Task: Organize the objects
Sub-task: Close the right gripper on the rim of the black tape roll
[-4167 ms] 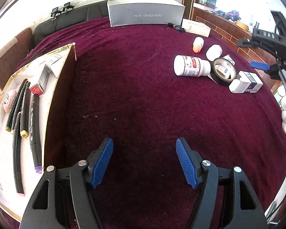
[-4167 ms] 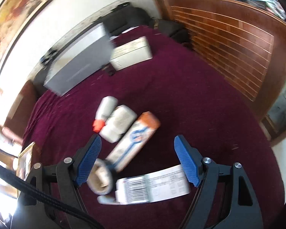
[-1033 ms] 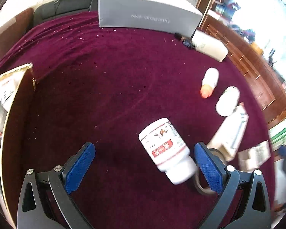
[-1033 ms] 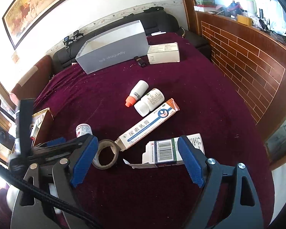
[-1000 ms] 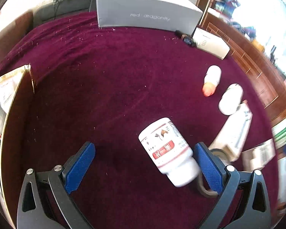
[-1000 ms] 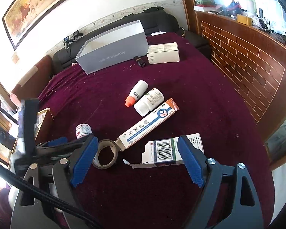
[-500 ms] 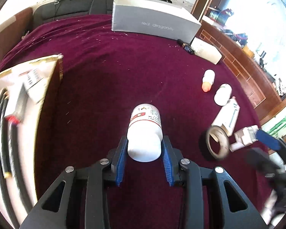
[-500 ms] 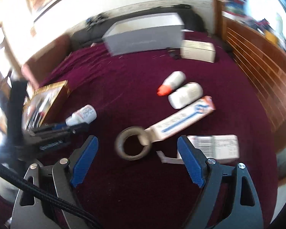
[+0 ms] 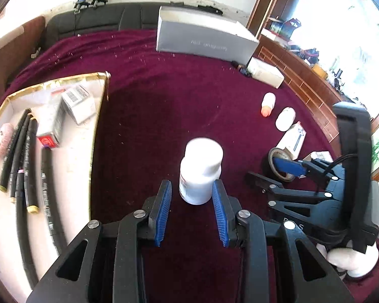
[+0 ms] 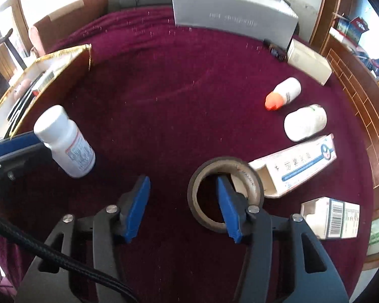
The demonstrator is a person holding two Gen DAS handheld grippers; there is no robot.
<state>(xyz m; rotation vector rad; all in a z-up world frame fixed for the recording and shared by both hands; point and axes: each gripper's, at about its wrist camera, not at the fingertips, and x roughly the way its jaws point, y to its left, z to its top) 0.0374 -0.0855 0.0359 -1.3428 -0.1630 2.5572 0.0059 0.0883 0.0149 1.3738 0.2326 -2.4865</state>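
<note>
**Two grippers over the maroon cloth, one carrying a bottle**

One white pill bottle [image 9: 200, 170] sits clamped between the blue pads of the left gripper [image 9: 192, 189], held clear above the maroon cloth [image 9: 164, 106], cap pointing away from the camera. To its left lies an open gold-edged box [image 9: 98, 116] holding black markers [image 9: 27, 166] and small cartons.

The right gripper [image 10: 183, 189] is closing; its right finger [image 10: 227, 207] stands inside a roll of tape [image 10: 224, 192] lying flat on the cloth, the roll's near wall between the pads, not yet pinched. Just beside the roll lies a long ointment carton [image 10: 298, 166]; beyond it are a small white bottle [image 10: 304, 123] and an orange-capped bottle [image 10: 283, 93].
</note>
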